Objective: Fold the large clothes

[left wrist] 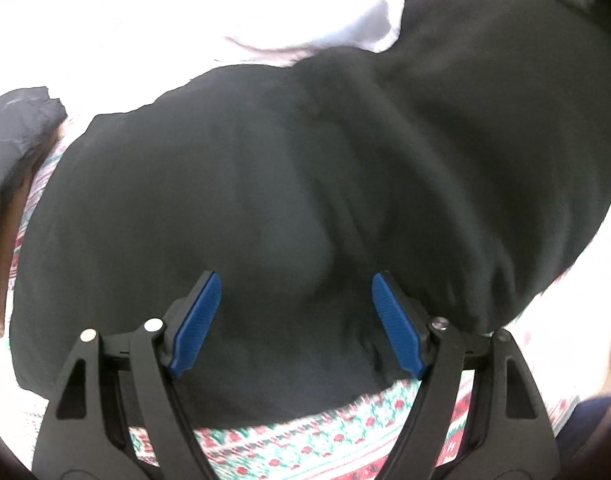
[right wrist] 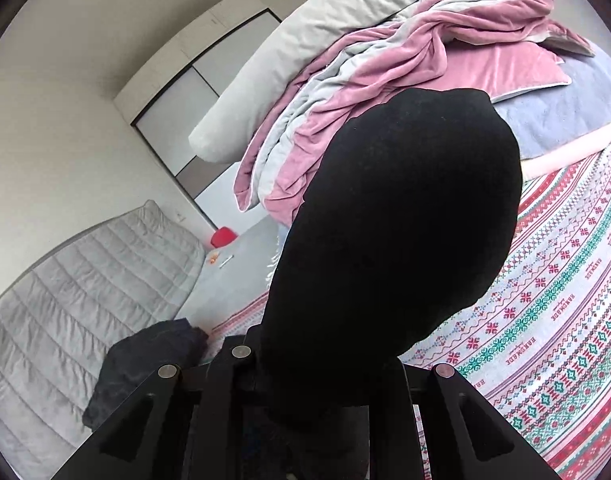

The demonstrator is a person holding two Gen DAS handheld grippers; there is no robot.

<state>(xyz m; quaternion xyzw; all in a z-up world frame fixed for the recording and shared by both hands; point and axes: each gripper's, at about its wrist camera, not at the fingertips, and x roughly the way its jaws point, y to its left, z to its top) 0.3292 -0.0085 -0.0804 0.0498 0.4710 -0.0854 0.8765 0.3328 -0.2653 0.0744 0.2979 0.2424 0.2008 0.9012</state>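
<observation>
The right gripper (right wrist: 321, 364) pinches the black garment (left wrist: 305, 184) while the left gripper (left wrist: 295, 320) hangs spread above it; best to lay the fold flat on the bedsheet (right wrist: 545, 300).

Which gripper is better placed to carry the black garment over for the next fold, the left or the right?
The right. The black garment rises out of the right gripper, whose fingers it hides, so it seems already held. The left gripper hangs open over the cloth, its blue pads apart and gripping nothing.
</observation>
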